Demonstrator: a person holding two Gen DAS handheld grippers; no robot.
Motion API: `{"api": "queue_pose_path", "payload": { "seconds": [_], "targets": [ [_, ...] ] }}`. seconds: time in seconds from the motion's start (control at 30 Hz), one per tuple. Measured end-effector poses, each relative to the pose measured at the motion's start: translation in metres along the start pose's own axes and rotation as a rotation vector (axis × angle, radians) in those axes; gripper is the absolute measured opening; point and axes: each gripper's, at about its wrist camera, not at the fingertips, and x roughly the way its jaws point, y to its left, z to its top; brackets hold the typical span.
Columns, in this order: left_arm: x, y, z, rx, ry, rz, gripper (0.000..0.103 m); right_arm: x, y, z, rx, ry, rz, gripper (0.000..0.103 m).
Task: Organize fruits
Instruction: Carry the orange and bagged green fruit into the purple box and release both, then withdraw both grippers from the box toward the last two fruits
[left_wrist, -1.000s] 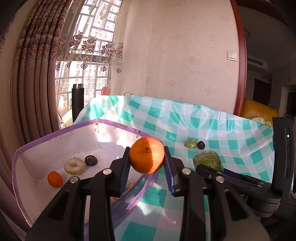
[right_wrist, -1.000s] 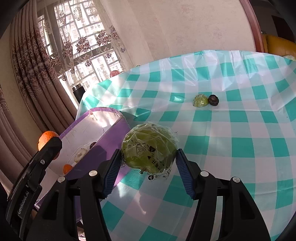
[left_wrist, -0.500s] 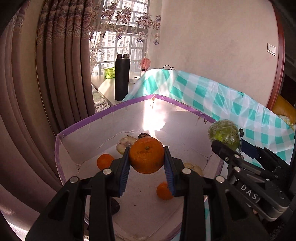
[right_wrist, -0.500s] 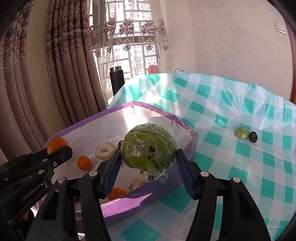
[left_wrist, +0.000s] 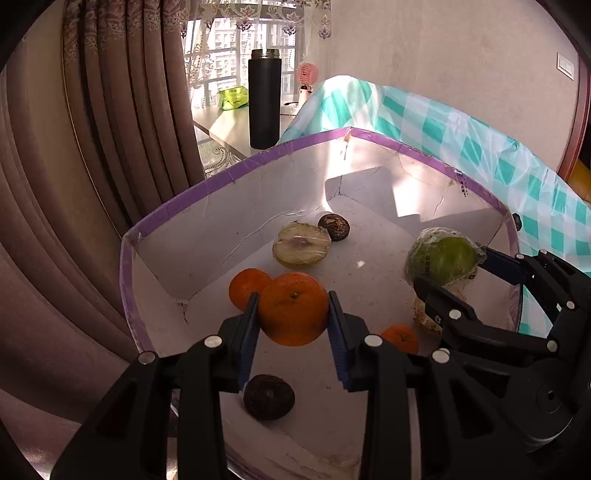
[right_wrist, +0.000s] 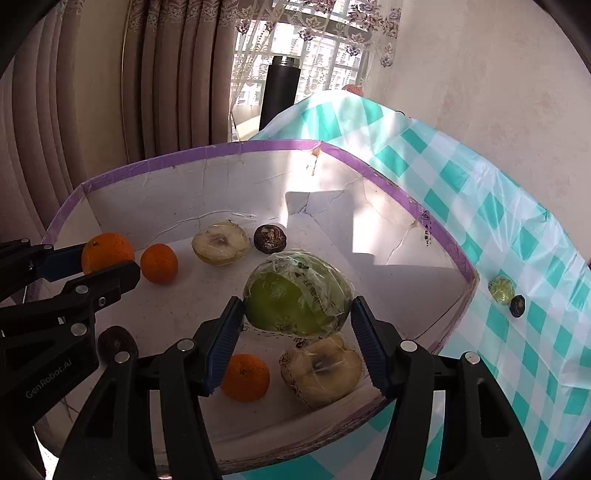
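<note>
Clamping a round orange tangerine (left_wrist: 293, 308) in the left gripper (left_wrist: 293, 332), centre frame, hovering over the purple-rimmed white cardboard box (left_wrist: 236, 173) for dropping. Gripping a plastic-wrapped green fruit (right_wrist: 297, 297) in the right gripper (right_wrist: 297, 325), likewise poised above the box floor.

A white box (right_wrist: 369, 221) had a purple rim, the tablecloth (right_wrist: 498, 206) teal-and-white checks, the curtain (left_wrist: 92, 147) brown.

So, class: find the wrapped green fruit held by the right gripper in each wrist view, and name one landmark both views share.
Left wrist view: the wrapped green fruit sits at right, mid-height, between the right gripper's fingers.
Right wrist view: it fills the lower centre, above the box floor.
Shared landmark: the black flask by the window, top centre in both.
</note>
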Motion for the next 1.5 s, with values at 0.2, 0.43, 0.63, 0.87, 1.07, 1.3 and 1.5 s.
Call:
{"api": "queue_pose_path", "payload": {
  "seconds": [0.2,0.43,0.63,0.87,1.07,1.3,1.5],
  "targets": [
    [0.004,0.001,-0.001,-0.004,0.009,0.009,0.036,-0.005,0.01,0.002,-0.069,-0.023,-0.053,0.052],
    [0.002,0.009,0.001,-0.052,0.002,0.01,0.069,-0.008,0.0,-0.004,-0.023,-0.019,-0.055,0.059],
    [-0.002,0.005,0.001,-0.052,-0.014,0.002,0.081,-0.017,-0.012,-0.013,0.014,-0.069,-0.032,0.067],
    [-0.011,0.0,0.004,-0.046,-0.033,0.027,0.089,-0.032,-0.027,-0.021,0.069,-0.14,-0.012,0.068],
    [-0.04,-0.03,0.004,0.023,-0.158,0.039,0.099,-0.059,-0.074,-0.038,0.223,-0.255,-0.018,0.077],
    [-0.067,-0.098,-0.002,0.14,-0.264,-0.052,0.101,-0.064,-0.15,-0.077,0.436,-0.251,-0.089,0.082],
    [-0.069,-0.167,-0.016,0.264,-0.258,-0.176,0.101,-0.06,-0.209,-0.119,0.583,-0.206,-0.208,0.085]
  ]
}}
